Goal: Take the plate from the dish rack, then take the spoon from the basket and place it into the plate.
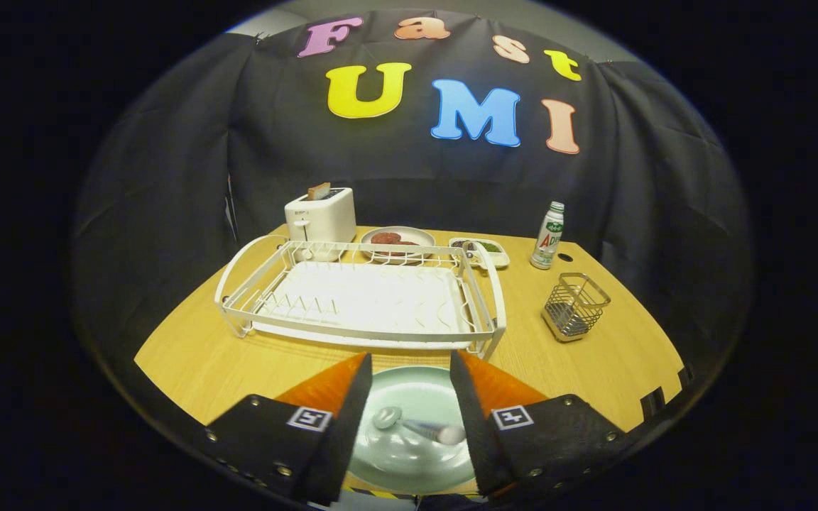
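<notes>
A pale green plate [409, 397] lies flat on the wooden table, just in front of the white dish rack [359, 298]. A metal spoon [416, 426] rests inside the plate, bowl to the left, handle to the right. My gripper [409, 369] hovers above the plate, open, with its two orange-and-black fingers either side of the spoon and nothing held between them. The rack beyond the fingers holds no dishes. A small wire basket [574, 306] stands to the right of the rack, and I see nothing in it.
Behind the rack stand a white toaster [320, 215] with toast in it, a plate of food [397, 241] and a small tray [481, 248]. A white bottle [547, 235] stands at the back right. The table's front edge runs just below the plate.
</notes>
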Demonstrator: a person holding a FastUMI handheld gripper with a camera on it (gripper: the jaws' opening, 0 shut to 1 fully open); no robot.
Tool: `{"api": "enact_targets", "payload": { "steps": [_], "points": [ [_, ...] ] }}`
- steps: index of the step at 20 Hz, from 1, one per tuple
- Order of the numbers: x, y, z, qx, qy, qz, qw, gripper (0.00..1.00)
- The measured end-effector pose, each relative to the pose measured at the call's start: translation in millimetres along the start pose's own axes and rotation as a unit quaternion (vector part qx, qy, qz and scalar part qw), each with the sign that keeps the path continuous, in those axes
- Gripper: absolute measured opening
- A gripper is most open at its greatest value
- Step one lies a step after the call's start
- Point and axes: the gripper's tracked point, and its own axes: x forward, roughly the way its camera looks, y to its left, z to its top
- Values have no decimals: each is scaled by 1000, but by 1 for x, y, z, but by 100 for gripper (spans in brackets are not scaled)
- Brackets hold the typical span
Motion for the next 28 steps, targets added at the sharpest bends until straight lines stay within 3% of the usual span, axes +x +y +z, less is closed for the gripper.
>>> {"api": "enact_targets", "payload": {
  "steps": [2,10,15,21,28],
  "points": [
    [-1,0,2,-1,-3,6,1000,98],
    [3,-16,22,-3,-18,-5,1000,96],
    [-13,-47,90,17,-88,-22,996,96],
    [-39,-92,187,19,-186,-41,981,96],
    [-42,-163,234,48,-236,-72,968,96]
  ]
}}
